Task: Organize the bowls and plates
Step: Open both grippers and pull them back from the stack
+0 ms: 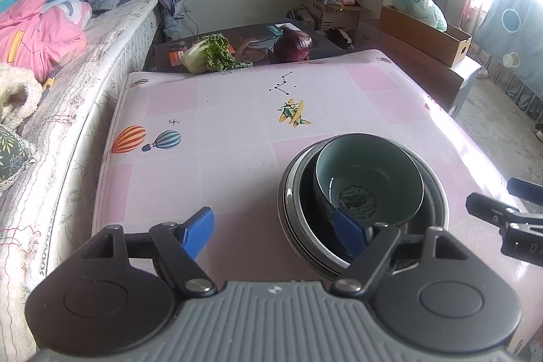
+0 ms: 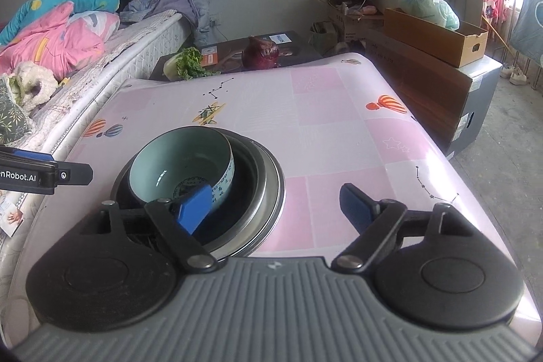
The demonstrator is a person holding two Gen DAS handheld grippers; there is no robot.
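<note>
The left gripper (image 1: 276, 231) is being held with its blue fingers spread wide apart, nothing being clamped between them. Just ahead of its right finger (image 1: 349, 234), a pale green bowl (image 1: 368, 178) is being carried inside a stack of dark plates (image 1: 292, 192), tilted against the stack's far rim. The stack is being supported by the pink patterned table (image 1: 210, 138).

The right gripper (image 2: 276, 207) is likewise being held wide open, its fingers parted over bare tablecloth. The same bowl (image 2: 180, 165) is being seen ahead of its left finger (image 2: 195, 207), which is overlapping the bowl's patterned side; whether it is touching cannot be told. The plates (image 2: 271, 189) are lying to the left of the gap between the fingers.

Well beyond both claws, at the table's far edge, a leafy cabbage (image 1: 210, 55) and a purple cabbage (image 1: 293, 44) are being kept on a dark board.
</note>
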